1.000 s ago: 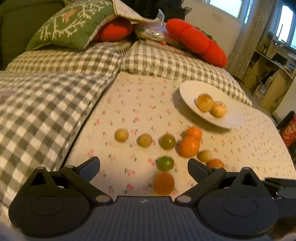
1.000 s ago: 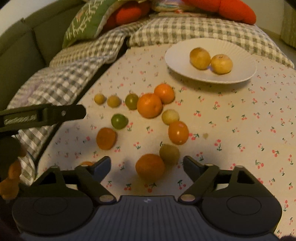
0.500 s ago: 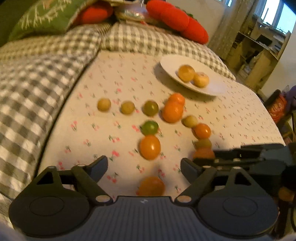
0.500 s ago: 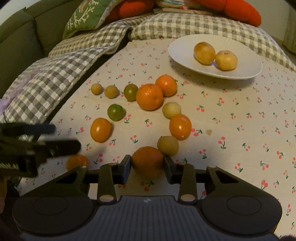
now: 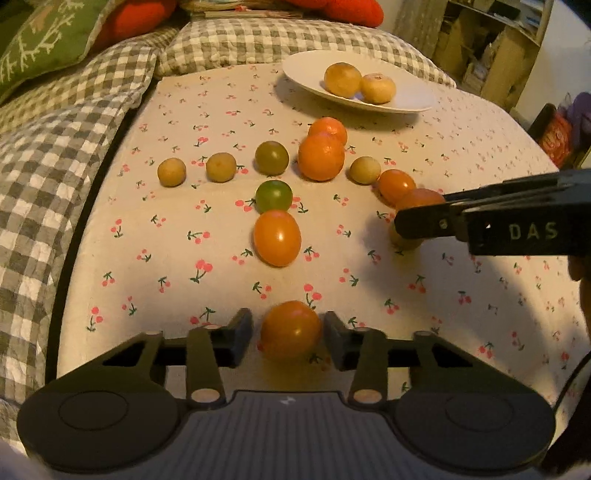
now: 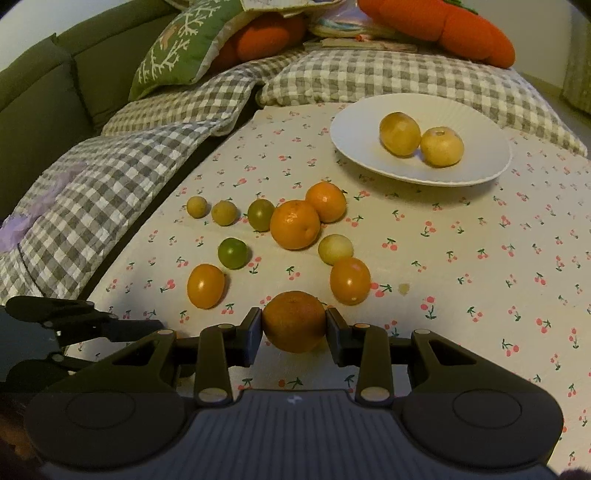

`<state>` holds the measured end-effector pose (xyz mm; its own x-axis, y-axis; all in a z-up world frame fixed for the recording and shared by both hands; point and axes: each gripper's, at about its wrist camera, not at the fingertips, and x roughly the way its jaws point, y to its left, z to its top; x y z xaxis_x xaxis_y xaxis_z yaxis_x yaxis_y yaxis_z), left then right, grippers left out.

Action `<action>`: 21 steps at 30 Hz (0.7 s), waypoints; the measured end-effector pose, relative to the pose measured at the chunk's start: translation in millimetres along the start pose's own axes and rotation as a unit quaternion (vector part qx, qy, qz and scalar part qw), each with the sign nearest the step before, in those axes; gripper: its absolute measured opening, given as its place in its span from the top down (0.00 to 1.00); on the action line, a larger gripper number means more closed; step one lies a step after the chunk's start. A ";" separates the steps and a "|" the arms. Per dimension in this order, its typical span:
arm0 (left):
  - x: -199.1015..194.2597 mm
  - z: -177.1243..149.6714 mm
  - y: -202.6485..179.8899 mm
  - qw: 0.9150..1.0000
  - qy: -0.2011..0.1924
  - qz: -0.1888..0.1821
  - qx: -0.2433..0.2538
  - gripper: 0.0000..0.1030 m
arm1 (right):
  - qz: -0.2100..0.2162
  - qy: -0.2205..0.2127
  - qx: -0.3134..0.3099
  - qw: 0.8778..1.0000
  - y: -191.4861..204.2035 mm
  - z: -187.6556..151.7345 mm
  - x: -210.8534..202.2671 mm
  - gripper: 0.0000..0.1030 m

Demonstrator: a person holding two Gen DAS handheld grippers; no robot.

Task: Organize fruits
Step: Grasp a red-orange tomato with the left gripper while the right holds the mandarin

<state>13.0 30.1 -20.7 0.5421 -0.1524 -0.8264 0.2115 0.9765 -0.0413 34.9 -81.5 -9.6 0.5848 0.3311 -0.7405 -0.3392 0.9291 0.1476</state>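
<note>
An orange tomato lies on the cherry-print cloth between the pads of my left gripper. The jaws are closing and the pads meet its sides. My right gripper is shut on a small orange. In the left wrist view that right gripper reaches in from the right with the orange in it. A white plate further back holds two yellowish fruits. Loose on the cloth are two oranges, two orange tomatoes, a green tomato and several small yellowish fruits.
Checked grey-and-white pillows border the cloth on the left and at the back. A green embroidered cushion and red-orange plush toys lie behind them. A pale fruit sits partly hidden under the right gripper. Wooden shelves stand far right.
My left gripper dropped and moved forward to the nearest orange tomato, and its wide jaws closed in on it. My right gripper's jaws closed on the small orange and have stayed there.
</note>
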 end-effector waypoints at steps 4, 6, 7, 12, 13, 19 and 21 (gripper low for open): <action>-0.9 -0.9 -5.4 1.000 -0.007 0.005 0.011 0.74 | 0.005 -0.006 -0.001 1.000 0.2 0.6 -2.8 0.68; -1.1 -0.8 -6.1 1.000 -0.009 0.003 0.014 0.74 | 0.007 -0.009 -0.001 1.000 -0.4 0.8 -4.0 0.68; -1.3 -0.8 -6.3 1.000 -0.010 0.001 0.014 0.75 | 0.009 -0.009 -0.001 1.000 -1.2 0.8 -4.4 0.68; -2.6 1.0 -4.4 1.000 -0.016 -0.006 0.013 0.75 | 0.017 -0.012 0.006 1.000 -3.5 1.0 -5.2 0.68; -3.1 1.3 -3.9 1.000 -0.018 -0.006 0.011 0.75 | 0.018 -0.013 0.008 1.000 -3.8 1.0 -5.5 0.68; -6.5 3.0 -1.6 1.000 -0.030 -0.003 -0.009 0.75 | 0.022 -0.019 0.013 0.999 -4.6 1.1 -6.6 0.68; -6.8 3.8 0.0 0.999 -0.033 0.000 -0.013 0.75 | 0.024 -0.021 0.012 0.999 -4.1 1.3 -7.1 0.68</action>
<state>12.3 30.6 -13.0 0.5941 -0.1613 -0.7880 0.1901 0.9801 -0.0574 33.0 -87.5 -4.1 0.5997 0.3809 -0.7037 -0.3501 0.9157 0.1973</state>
